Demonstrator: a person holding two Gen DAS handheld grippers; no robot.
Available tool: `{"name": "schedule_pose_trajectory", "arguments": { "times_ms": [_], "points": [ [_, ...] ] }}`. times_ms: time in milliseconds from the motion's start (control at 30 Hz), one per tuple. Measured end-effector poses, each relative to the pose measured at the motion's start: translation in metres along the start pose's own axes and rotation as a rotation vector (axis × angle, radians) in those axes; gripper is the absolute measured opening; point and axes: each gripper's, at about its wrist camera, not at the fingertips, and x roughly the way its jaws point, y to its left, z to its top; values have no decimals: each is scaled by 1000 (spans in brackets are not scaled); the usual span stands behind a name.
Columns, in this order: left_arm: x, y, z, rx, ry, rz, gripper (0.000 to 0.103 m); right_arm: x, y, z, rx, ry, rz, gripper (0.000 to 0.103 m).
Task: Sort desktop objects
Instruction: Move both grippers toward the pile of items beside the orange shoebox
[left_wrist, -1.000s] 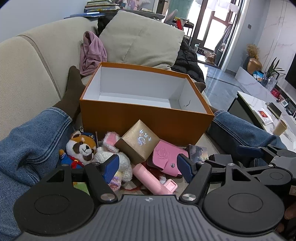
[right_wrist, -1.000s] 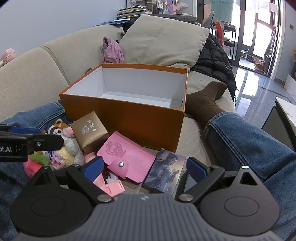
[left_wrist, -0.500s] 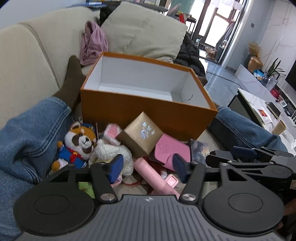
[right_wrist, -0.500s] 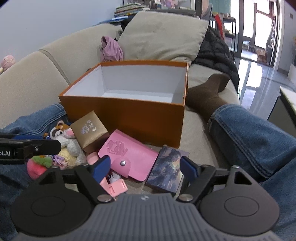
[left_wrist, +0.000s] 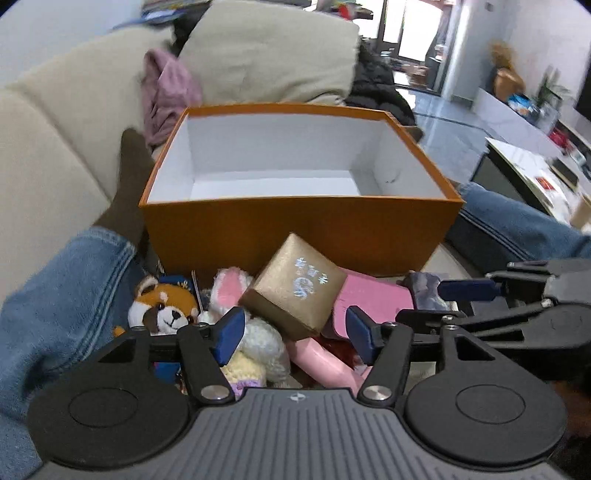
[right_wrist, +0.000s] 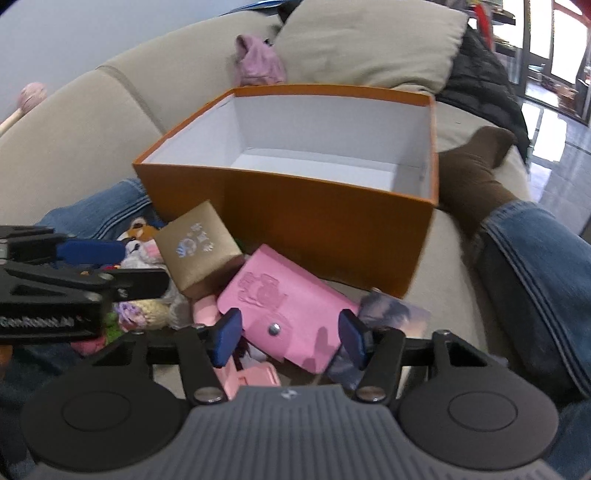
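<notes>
Both grippers, left gripper (left_wrist: 295, 334) and right gripper (right_wrist: 290, 341), are hanging wide open mid-frame; gold box (left_wrist: 295, 286) is looking light and stiff, so I'd be pinching its flat sides.

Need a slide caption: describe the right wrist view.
Open right gripper above a pink wallet, beside a gold box before an orange box.

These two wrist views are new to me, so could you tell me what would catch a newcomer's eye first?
The big orange box, open with a bare white inside, sits mid-frame on the sofa between the person's jeaned legs. Heaped against its front wall lie a gold box, a pink wallet and a red panda plush. Both grippers, left and right, hang open just above that heap.
</notes>
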Motion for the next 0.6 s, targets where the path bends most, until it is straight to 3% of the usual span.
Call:
{"name": "schedule_pose_trajectory", "arguments": {
  "times_ms": [200, 367, 600],
  "points": [
    [22, 24, 8, -130, 39, -51, 73, 12, -2, 15, -9, 5, 19, 51],
    [40, 31, 16, -140, 62, -72, 77, 24, -2, 17, -18, 26, 18, 51],
    [58, 34, 17, -140, 79, -135, 91, 35, -3, 14, -53, 80, 49, 52]
  ]
}}
